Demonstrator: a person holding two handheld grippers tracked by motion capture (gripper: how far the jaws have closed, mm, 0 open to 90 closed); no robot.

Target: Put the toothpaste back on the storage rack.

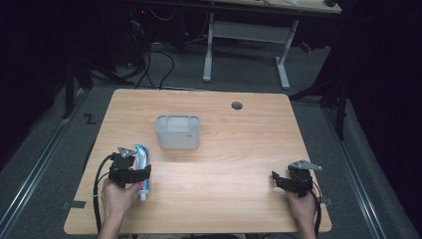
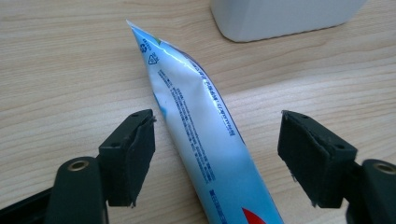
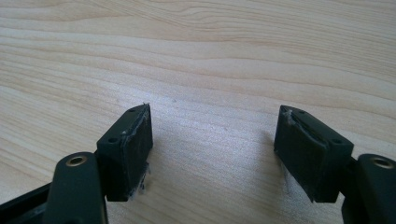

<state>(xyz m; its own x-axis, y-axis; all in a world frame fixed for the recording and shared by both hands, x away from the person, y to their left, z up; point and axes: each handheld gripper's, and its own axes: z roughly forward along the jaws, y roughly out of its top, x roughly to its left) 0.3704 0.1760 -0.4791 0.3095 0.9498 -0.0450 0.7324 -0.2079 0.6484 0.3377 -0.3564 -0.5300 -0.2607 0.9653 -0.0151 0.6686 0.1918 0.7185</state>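
toothpaste tube (image 2: 205, 140): cap end cut off at 6 o'clock in the left gripper view, print on it too small to read; in the high view the left claw (image 1: 130, 169) covers part of the tube's near half. grey container (image 2: 285, 16) cropped at 12 o'clock in the left gripper view, just its base corner visible. its inside can't be made out from the high view. person's forearms cut by the 6 o'clock edge. floor past the table (image 1: 239, 199) at 12 o'clock too dark to resolve
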